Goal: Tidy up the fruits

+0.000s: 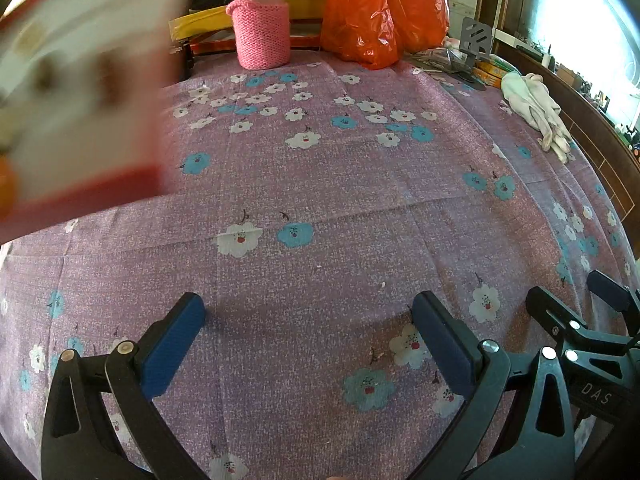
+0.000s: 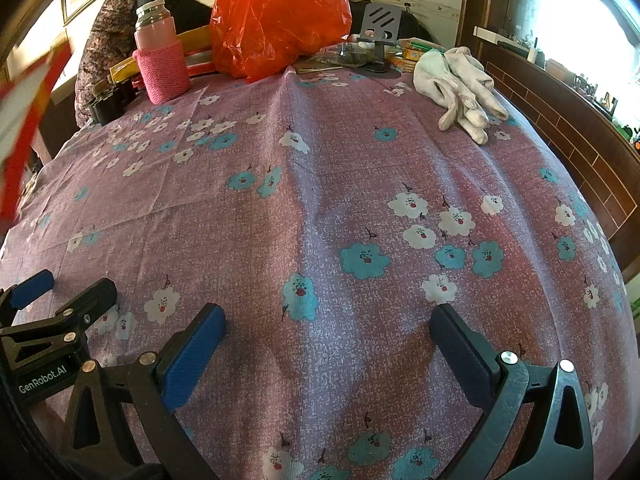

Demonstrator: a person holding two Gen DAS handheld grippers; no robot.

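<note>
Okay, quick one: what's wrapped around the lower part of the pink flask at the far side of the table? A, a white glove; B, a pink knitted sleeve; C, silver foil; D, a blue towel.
B: the pink flask stands inside a pink knitted sleeve, upright beside the orange plastic bag; the white gloves lie apart on the tablecloth.

Both wrist cameras sit low over the bench (image 1: 320, 184), close to its floral cloth, facing the far edge. Each frame's top shows the shared pink flask (image 1: 261, 20), orange bag (image 1: 380, 12) and white gloves (image 1: 536, 112). The right view looks from farther right, catching the left gripper (image 2: 68, 284) at lower left.
</note>
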